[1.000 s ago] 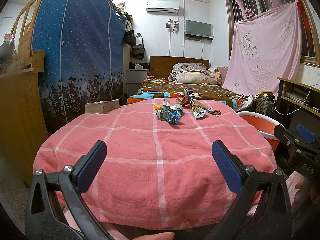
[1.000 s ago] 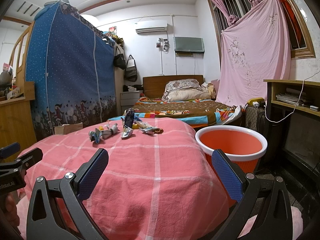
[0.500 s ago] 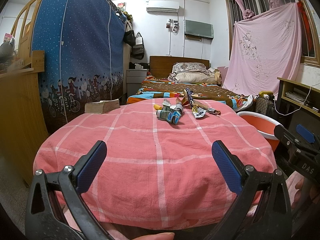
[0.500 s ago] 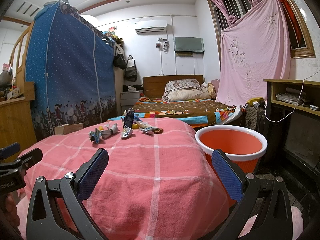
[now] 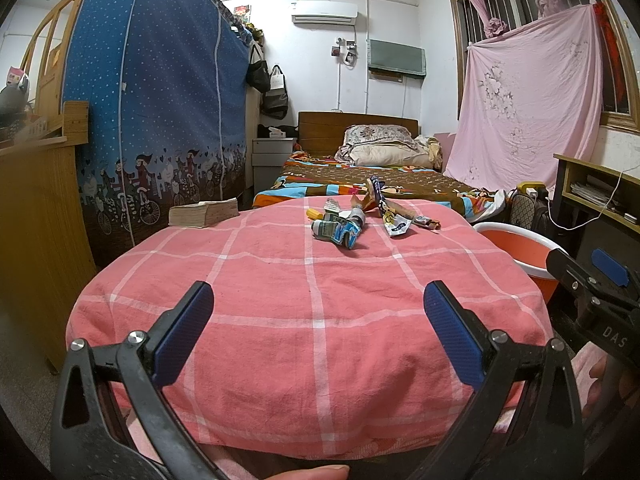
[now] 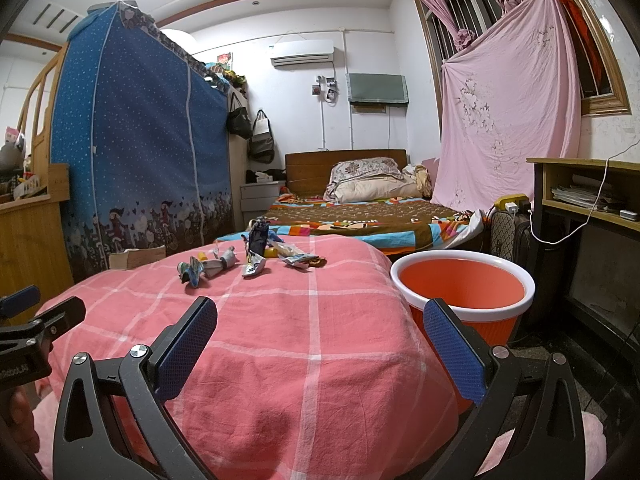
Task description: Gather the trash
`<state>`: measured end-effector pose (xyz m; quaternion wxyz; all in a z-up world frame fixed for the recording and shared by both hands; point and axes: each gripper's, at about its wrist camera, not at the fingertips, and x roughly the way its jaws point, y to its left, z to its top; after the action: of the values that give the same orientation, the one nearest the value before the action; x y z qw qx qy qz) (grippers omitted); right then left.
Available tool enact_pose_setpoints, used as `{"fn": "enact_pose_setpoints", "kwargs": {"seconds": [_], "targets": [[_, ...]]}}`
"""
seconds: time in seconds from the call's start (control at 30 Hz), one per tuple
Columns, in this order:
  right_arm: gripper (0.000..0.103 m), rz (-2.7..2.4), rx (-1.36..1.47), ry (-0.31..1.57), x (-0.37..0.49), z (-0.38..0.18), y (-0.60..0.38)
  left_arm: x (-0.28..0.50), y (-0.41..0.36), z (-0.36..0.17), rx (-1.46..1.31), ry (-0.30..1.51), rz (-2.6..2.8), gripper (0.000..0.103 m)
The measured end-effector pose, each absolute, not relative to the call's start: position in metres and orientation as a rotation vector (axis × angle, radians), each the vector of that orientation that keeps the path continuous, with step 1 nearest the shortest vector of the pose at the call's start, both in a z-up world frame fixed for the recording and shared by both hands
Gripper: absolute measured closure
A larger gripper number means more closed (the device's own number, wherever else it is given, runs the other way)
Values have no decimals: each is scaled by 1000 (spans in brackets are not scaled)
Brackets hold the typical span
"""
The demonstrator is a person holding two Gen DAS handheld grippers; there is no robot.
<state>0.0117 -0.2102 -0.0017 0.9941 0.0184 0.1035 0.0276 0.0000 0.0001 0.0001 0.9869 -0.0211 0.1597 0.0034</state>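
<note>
Several crumpled wrappers and cartons lie in a cluster on the far part of a pink checked table (image 5: 280,312): a blue-green crushed carton (image 5: 338,233) (image 6: 192,272), a white and silver wrapper (image 5: 396,225) (image 6: 254,268), and a dark upright wrapper (image 5: 376,194) (image 6: 258,236). An orange bin with a white rim (image 6: 464,292) (image 5: 516,246) stands right of the table. My left gripper (image 5: 318,332) hangs open over the near edge, empty. My right gripper (image 6: 316,344) is open too, empty, between table and bin.
A thick book (image 5: 204,213) rests at the table's far left edge. Behind stand a blue fabric wardrobe (image 5: 160,112), a bed (image 5: 368,176), a wooden cabinet (image 5: 36,232) on the left and a desk shelf (image 6: 584,196) on the right.
</note>
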Motion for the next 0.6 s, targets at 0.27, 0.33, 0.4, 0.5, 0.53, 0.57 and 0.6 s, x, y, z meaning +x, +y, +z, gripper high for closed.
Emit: {"fn": "enact_pose_setpoints", "kwargs": {"seconds": [0.27,0.33,0.4,0.5,0.53,0.57,0.6], "targets": [[0,51,35,213,13,-1,-210,0,0,0,-45,321,11,11],[0,48,37,218,13,-1,-211,-1,1,-3,-47,323,15,11],[0,47,40,220,12,0,-213,5,1,-2,-49,325,18,11],[0,43,38,213,18,-3,-212,10,2,-1,-52,320,23,11],[0,45,36,208,19,0,-211,12,2,0,-53,316,25,11],[0,48,33,201,19,1,-210,14,2,2,-54,310,26,11],[0,48,28,193,20,2,-210,15,3,3,-54,306,27,11]]}}
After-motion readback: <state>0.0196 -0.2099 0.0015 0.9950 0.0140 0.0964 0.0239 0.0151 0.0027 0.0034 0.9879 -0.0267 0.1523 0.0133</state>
